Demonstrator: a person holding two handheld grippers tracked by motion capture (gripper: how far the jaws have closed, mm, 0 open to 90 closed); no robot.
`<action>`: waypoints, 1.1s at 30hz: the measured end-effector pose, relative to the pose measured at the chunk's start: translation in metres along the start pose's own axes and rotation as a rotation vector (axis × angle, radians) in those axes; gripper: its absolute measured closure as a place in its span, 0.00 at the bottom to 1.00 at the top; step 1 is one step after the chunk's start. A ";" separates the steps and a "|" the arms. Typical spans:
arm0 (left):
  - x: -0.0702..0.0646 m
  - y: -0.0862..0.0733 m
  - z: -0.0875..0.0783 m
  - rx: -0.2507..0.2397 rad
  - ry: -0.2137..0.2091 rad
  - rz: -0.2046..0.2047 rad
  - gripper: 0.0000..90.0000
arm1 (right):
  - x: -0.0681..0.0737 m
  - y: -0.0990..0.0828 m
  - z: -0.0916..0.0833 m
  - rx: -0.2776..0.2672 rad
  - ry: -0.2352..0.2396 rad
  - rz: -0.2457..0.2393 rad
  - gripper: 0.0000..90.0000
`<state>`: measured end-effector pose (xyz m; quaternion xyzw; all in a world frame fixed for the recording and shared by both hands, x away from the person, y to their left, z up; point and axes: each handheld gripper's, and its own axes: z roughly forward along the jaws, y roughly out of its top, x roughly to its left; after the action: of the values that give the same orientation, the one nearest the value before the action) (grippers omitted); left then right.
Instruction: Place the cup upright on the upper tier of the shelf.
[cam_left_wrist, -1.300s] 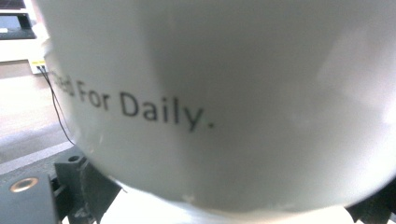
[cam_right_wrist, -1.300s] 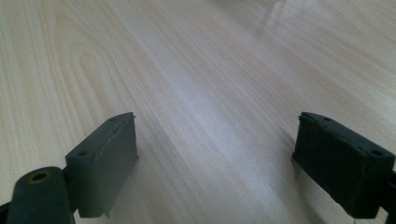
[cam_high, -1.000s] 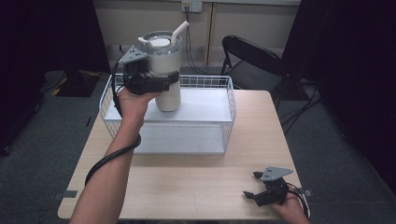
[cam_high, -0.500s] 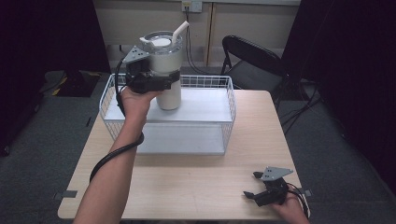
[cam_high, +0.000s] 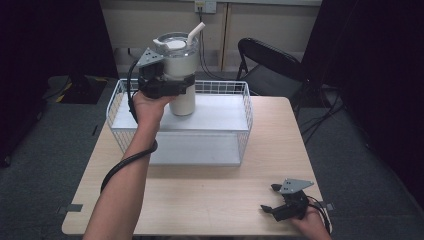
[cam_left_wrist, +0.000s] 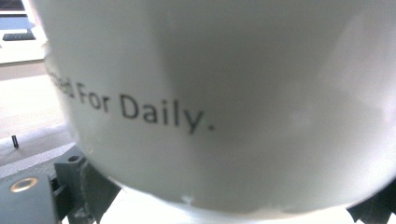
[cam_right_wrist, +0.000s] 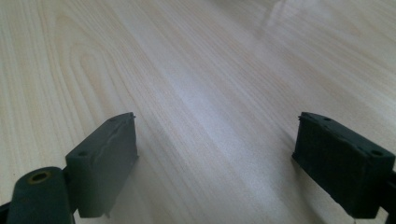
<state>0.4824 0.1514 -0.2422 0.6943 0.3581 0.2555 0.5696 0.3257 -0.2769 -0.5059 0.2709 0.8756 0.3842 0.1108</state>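
As left gripper (cam_high: 187, 85) clamps, tumbler (cam_high: 181, 70) between

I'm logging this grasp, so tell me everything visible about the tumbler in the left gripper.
The tumbler is a tall cream-white cup, glossy like coated metal, with a clear lid and a white straw leaning right. Dark print on its side reads "For Daily." It is upright, held above the wire basket, its base apparently clear of the basket floor. The left gripper clamps its middle.

Black grippers (cam_high: 172, 85), grey plates, black cables
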 end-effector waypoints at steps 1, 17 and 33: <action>0.000 0.000 0.000 -0.002 0.003 0.000 0.10 | 0.000 0.000 0.000 0.000 0.000 0.000 0.14; 0.003 -0.006 0.003 -0.006 0.029 -0.008 0.09 | 0.000 0.000 0.000 0.000 0.000 0.000 0.14; 0.005 -0.012 0.004 -0.002 0.029 -0.003 0.09 | 0.000 0.000 0.000 0.000 0.000 0.000 0.14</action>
<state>0.4860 0.1539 -0.2552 0.6894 0.3671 0.2650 0.5655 0.3257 -0.2768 -0.5060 0.2709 0.8756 0.3843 0.1109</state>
